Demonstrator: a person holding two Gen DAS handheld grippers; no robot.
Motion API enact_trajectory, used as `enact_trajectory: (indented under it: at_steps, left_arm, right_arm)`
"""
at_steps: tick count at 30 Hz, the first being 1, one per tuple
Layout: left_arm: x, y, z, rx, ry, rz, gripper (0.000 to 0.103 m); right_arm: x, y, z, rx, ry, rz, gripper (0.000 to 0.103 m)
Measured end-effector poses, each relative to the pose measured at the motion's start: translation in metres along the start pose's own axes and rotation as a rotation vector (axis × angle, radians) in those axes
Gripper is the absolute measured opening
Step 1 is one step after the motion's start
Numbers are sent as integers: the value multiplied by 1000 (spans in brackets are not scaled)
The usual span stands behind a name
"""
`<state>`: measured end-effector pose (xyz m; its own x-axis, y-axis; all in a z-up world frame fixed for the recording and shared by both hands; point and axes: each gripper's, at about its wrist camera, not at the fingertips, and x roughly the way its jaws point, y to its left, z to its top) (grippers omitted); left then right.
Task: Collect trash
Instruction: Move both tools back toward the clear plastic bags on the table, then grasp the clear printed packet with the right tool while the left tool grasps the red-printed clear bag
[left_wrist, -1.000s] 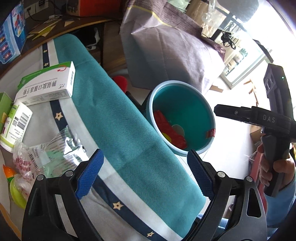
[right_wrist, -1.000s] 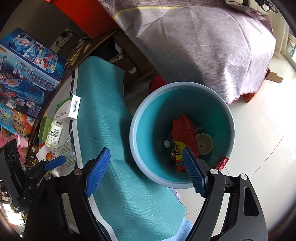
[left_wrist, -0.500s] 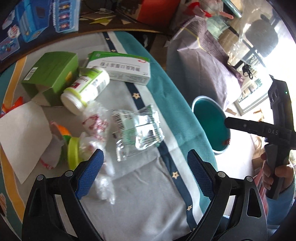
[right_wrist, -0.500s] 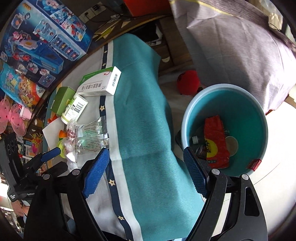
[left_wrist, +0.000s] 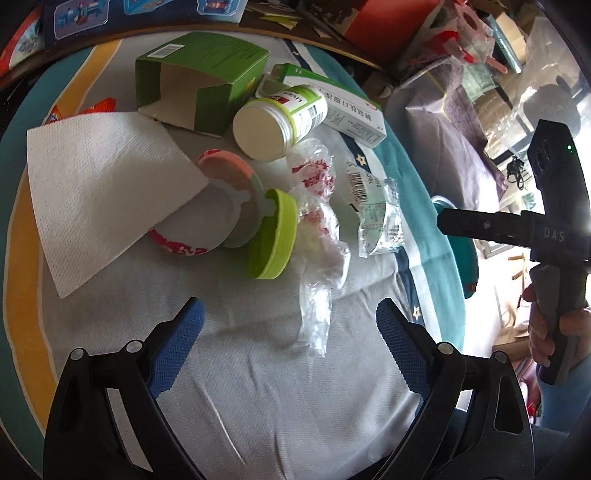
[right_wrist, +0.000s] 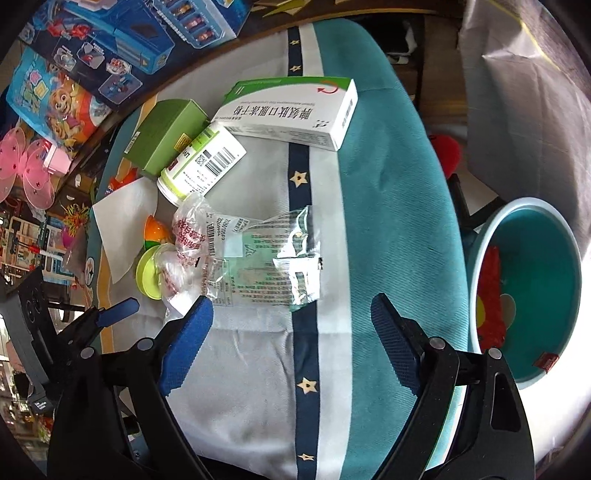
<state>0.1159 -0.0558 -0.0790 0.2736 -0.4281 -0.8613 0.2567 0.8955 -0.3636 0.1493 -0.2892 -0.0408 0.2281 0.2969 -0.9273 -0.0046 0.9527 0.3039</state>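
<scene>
Trash lies heaped mid-counter (left_wrist: 258, 387): clear wrapper (right_wrist: 266, 266), crumpled bag (left_wrist: 317, 229), white bottle (left_wrist: 280, 125) tipped against the green carton (left_wrist: 199, 77), napkin (left_wrist: 99, 184) draped over a cup. We read it as staged for pickup. Teal bin (right_wrist: 546, 295) waits below the counter edge, already holding red scraps. Left tool (left_wrist: 288, 347) spread, empty; right tool (right_wrist: 291, 328) opening wider, nothing between its jaws — lined up on the wrapper, we judge.

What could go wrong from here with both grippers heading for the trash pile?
1. The clear plastic wrappers overlap, so a grab may lift only one or drag its neighbours.
2. The white bottle lies on its side and could roll if nudged.
3. The left gripper and right gripper, jaws opening and empty, hover close together and might collide.
</scene>
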Motion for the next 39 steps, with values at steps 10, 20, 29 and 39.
enact_trajectory:
  at_steps: [10, 20, 29, 39]
  left_arm:
    - [0, 27, 0, -8, -14, -44, 94]
    - [5, 29, -7, -2, 2, -57, 94]
    - [12, 7, -8, 21, 7, -47, 94]
    - [11, -40, -8, 69, -56, -13, 65]
  right_arm:
    - [41, 24, 23, 14, 52, -35, 87]
    - [61, 24, 26, 14, 51, -72, 89]
    - [42, 17, 8, -54, 1, -21, 50]
    - [7, -32, -18, 42, -54, 29, 41]
